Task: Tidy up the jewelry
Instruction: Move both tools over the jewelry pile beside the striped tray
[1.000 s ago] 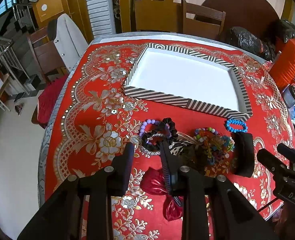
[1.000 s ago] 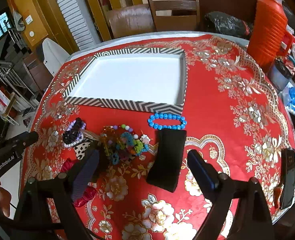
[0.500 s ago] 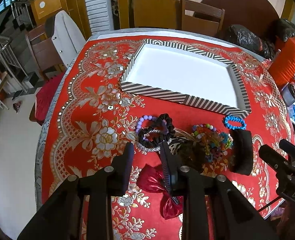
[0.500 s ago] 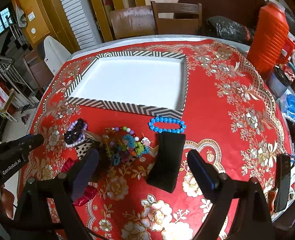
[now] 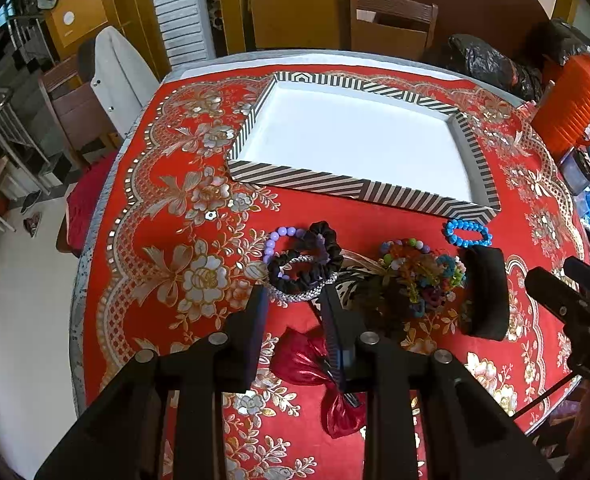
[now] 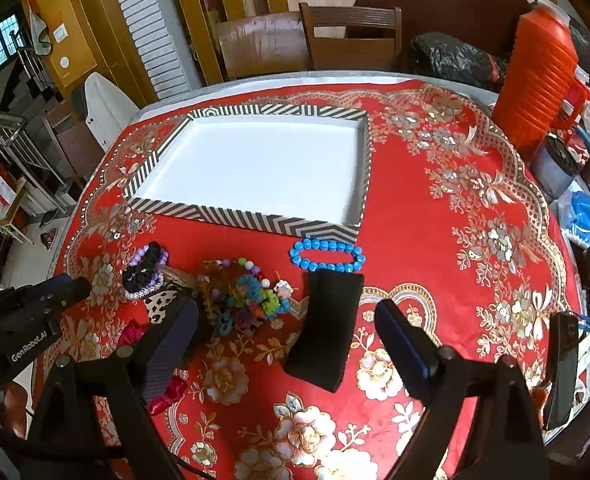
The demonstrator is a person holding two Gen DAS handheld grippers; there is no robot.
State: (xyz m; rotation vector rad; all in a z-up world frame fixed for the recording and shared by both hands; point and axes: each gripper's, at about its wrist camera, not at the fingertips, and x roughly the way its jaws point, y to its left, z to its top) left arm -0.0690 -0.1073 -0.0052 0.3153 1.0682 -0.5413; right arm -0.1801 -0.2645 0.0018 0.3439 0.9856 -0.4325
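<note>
**Jewelry on the red desk: stock as it lies**

Desk (image 5: 143, 208): round, under a red cloth with gold flowers.

Tray (image 5: 307, 182): striped black-and-white rim, white floor, nothing in it. It sits past the jewelry, toward the far side of the desk.

Jewelry, in a loose row just in front of the tray's near rim:
- Purple bracelet (image 5: 273, 240), at the left end, touching the scrunchie.
- Black scrunchie (image 5: 327, 248), lying over a silver braided band (image 5: 295, 296).
- Bead heap (image 5: 423, 272), many colours tangled together, middle of the row.
- Blue bracelet (image 6: 327, 254), just beside the tray's near right corner, apart from the heap.
- Black stand (image 6: 327, 328), an upright curved pad, right below the blue bracelet in my right view.
- Red bow (image 5: 315, 368), shiny fabric, nearest to me, partly hidden behind my left tool.

My left tool (image 5: 293, 312): fingers a modest gap apart, nothing between them; it hangs over the cloth just short of the scrunchie and the silver band.

My right tool (image 6: 287, 328): fingers spread wide, clamped on nothing. The stand shows between them, but the pads are clear of it on both sides.

Off-stock: orange jug (image 6: 535, 76) at the desk's right edge; wooden chair (image 6: 351, 36) behind the far edge.
</note>
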